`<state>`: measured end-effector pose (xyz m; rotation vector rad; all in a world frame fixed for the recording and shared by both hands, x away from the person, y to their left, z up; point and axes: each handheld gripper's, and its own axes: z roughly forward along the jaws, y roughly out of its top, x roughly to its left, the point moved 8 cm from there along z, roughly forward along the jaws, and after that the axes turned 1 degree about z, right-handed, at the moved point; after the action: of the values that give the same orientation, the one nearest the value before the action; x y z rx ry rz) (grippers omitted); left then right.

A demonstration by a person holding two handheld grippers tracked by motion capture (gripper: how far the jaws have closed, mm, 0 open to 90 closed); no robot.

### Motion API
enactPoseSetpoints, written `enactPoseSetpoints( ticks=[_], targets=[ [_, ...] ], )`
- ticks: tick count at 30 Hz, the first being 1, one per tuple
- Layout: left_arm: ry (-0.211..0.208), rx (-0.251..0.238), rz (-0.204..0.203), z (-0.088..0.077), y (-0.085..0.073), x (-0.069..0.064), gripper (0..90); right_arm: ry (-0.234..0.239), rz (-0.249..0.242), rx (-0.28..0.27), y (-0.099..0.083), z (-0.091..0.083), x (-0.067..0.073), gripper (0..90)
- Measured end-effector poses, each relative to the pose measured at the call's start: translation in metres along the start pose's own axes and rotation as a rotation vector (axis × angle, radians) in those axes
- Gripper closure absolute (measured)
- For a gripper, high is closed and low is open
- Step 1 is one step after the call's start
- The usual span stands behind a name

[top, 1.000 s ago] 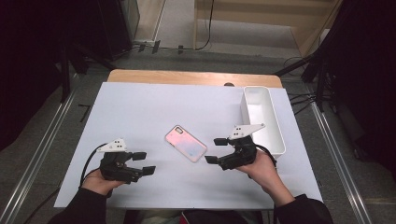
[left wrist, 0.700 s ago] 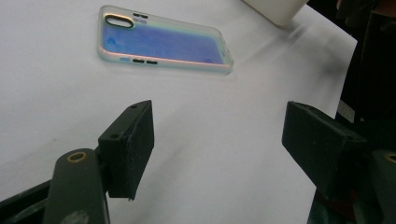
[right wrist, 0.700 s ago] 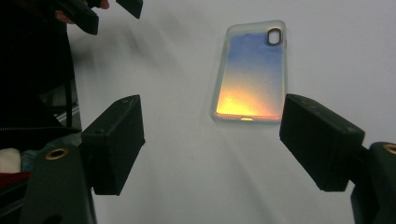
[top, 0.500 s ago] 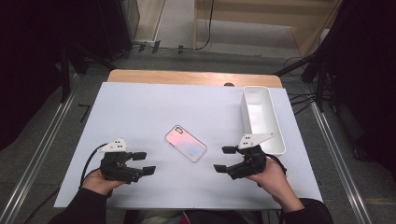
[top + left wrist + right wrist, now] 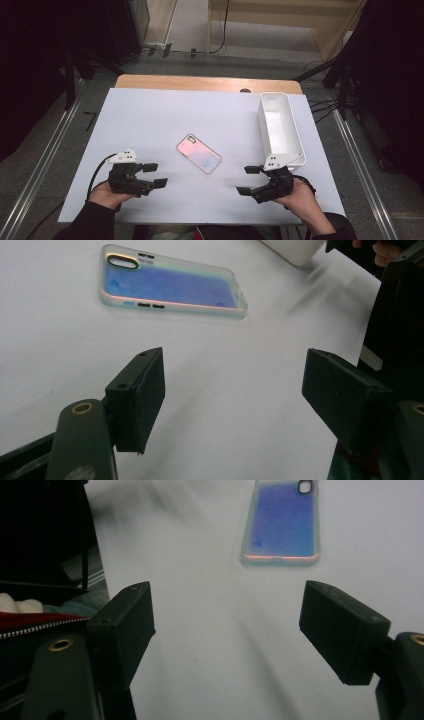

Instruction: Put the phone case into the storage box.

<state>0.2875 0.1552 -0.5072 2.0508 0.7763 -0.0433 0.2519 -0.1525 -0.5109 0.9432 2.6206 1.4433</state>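
Observation:
A pink and blue iridescent phone case (image 5: 198, 153) lies flat in the middle of the white table (image 5: 165, 115). In the left gripper view the phone case (image 5: 172, 282) is beyond the jaws, camera hole at the left. In the right gripper view the phone case (image 5: 282, 522) lies ahead, slightly right. My left gripper (image 5: 154, 175) rests at the front left, jaws apart and empty, pointing right. My right gripper (image 5: 248, 180) sits at the front right, close to the table edge, open and empty, pointing left toward the case. Nothing lies between the jaws of the left gripper (image 5: 235, 390) or the right gripper (image 5: 227, 630).
A white oblong bin (image 5: 280, 129) stands at the right side of the table, its near end just behind my right hand. A wooden strip (image 5: 200, 82) runs along the far table edge. Metal rails (image 5: 40, 165) flank the table on the floor.
My right gripper has drawn back toward the front edge of the table and slightly right, away from the phone case. The left gripper has stayed put.

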Motion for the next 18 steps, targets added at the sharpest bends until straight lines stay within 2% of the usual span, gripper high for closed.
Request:
enactPoseSetpoints(
  ticks=[6,18],
  targets=[
    [-0.002,0.003,0.003,0.000,0.000,-0.001,25.0,0.013,-0.040,0.007,-0.007,-0.003,0.003,20.7],
    [-0.003,0.002,0.005,0.000,0.000,-0.001,25.0,-0.011,-0.016,0.011,-0.013,-0.008,-0.001,20.7]
  ],
)
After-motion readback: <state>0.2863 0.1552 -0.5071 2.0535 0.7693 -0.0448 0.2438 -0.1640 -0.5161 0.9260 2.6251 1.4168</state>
